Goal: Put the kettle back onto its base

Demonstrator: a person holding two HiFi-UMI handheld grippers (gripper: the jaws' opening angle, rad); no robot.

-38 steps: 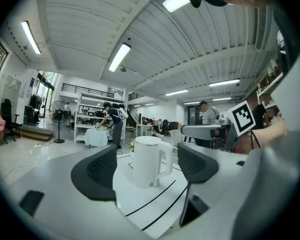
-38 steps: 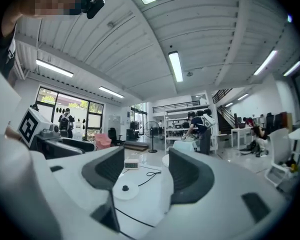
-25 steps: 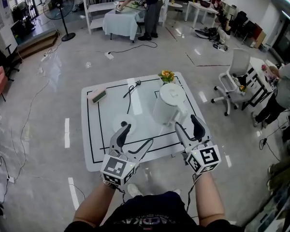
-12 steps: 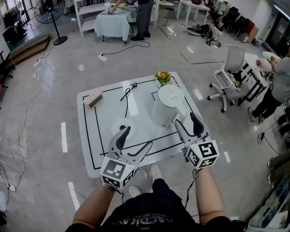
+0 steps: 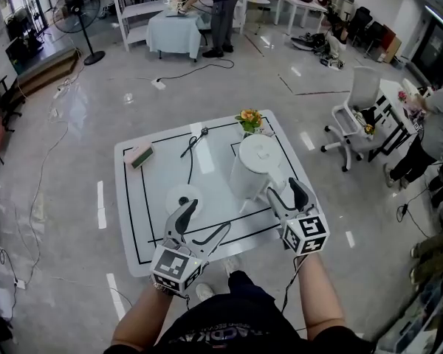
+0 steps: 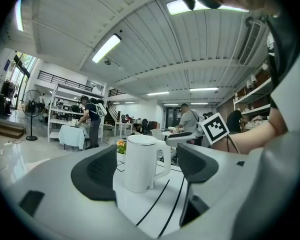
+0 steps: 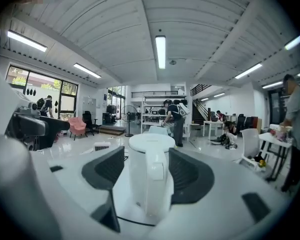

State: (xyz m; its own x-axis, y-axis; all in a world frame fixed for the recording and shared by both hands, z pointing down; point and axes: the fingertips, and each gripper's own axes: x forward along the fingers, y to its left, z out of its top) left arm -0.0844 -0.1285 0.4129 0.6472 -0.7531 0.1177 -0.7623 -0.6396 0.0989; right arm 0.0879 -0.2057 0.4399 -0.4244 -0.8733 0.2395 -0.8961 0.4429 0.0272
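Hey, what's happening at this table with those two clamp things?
A person holds a two-jaw gripper in each hand over a white table. The right gripper is open, with its jaws on either side of the white kettle handle but not closed on it. The left gripper is open and empty, close to the round base. The kettle stands on the table to the right of its base, not yet lifted.

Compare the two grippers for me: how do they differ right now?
The right gripper is lined up on the handle of the kettle, its jaws either side but not gripping it. The left gripper has nothing between its jaws. The left gripper hangs beside the round base, the right gripper beside the kettle. Both are open.
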